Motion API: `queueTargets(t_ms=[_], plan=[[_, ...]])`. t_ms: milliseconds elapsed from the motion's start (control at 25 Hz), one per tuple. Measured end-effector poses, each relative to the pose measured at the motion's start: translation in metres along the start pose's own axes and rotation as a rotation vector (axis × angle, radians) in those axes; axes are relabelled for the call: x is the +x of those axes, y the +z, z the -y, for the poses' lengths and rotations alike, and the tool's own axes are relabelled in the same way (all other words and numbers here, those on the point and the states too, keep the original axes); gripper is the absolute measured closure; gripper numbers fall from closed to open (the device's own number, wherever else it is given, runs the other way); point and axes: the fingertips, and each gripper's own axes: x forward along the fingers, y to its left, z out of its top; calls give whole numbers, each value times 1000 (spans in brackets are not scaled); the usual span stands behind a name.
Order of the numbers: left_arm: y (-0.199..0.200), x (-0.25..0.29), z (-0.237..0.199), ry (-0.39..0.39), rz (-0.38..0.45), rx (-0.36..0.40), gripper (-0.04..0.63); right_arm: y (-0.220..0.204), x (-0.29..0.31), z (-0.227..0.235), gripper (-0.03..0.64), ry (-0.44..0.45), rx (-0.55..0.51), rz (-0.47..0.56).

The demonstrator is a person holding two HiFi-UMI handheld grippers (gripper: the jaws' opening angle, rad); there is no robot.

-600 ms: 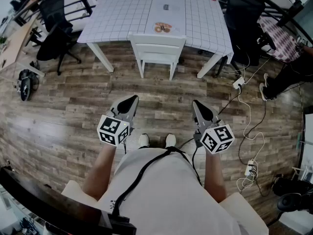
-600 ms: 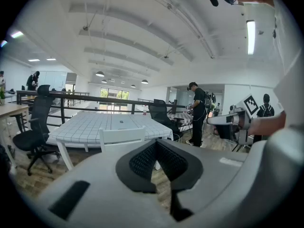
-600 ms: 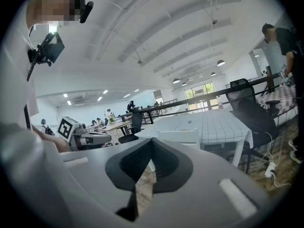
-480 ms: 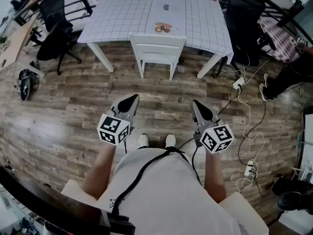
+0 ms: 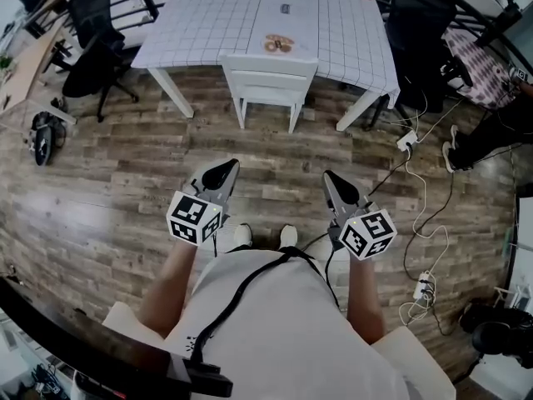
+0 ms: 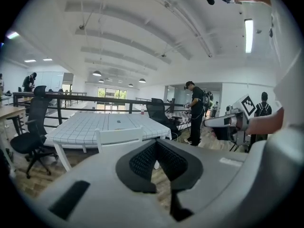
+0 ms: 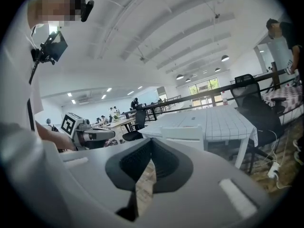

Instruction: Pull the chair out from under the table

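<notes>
A white chair (image 5: 267,85) stands pushed under the near side of a white table with a grid cloth (image 5: 266,19), its backrest toward me; it also shows ahead as the chair (image 6: 118,139) and the chair (image 7: 183,136). My left gripper (image 5: 223,171) and right gripper (image 5: 331,180) hover side by side over the wooden floor, well short of the chair. Both are shut with nothing between the jaws. In each gripper view the black pads meet at the tip.
Black office chairs stand at the table's left (image 5: 96,52) and right (image 5: 416,23). White cables and a power strip (image 5: 425,286) trail over the floor on the right. A plate of food (image 5: 278,44) lies on the table. People stand in the background (image 6: 196,113).
The head view has shifted slightly; the table and chair sit a touch higher in frame. Both grippers stay shut and in nearly the same place.
</notes>
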Motion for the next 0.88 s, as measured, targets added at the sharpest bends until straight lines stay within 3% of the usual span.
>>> queueTargets(t_ms=[360,880], plan=[[-4,18,10,23,-23,14,588,-15,-6,22,611,13,6,-47],[-20,48,62,121,-52,-10,589,-43,-39,81,611,125,0,-113]])
